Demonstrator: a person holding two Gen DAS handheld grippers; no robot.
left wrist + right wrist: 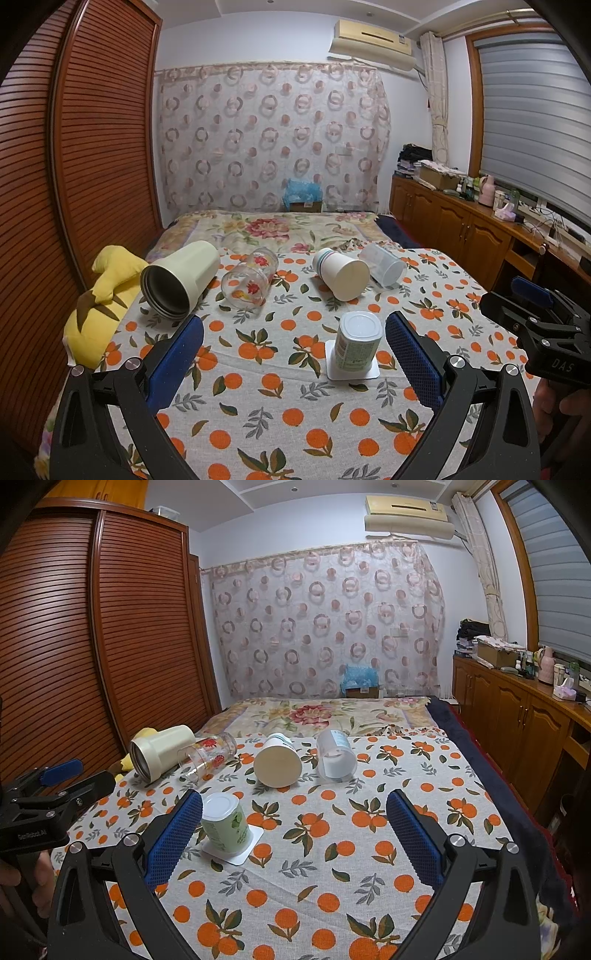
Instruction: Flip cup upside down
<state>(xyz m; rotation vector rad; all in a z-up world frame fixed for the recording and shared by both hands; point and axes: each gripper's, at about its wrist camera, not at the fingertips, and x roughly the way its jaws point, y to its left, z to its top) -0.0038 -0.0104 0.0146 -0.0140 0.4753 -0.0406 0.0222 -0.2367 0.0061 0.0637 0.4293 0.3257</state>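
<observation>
A small green-labelled plastic cup (357, 341) stands upside down on a white square coaster (352, 371) on the orange-print cloth; it also shows in the right wrist view (223, 821). Behind it lie four cups on their sides: a cream tumbler (183, 278), a flowered glass (249, 282), a striped paper cup (341, 273) and a frosted clear cup (384, 265). My left gripper (293, 332) is open and empty, the upside-down cup just inside its right finger. My right gripper (293, 812) is open and empty, the cup beside its left finger.
A yellow plush toy (101, 306) lies at the cloth's left edge beside the slatted wardrobe (92, 147). A wooden cabinet (461, 221) with clutter runs along the right. The flowered bedspread (280, 229) lies beyond the cups.
</observation>
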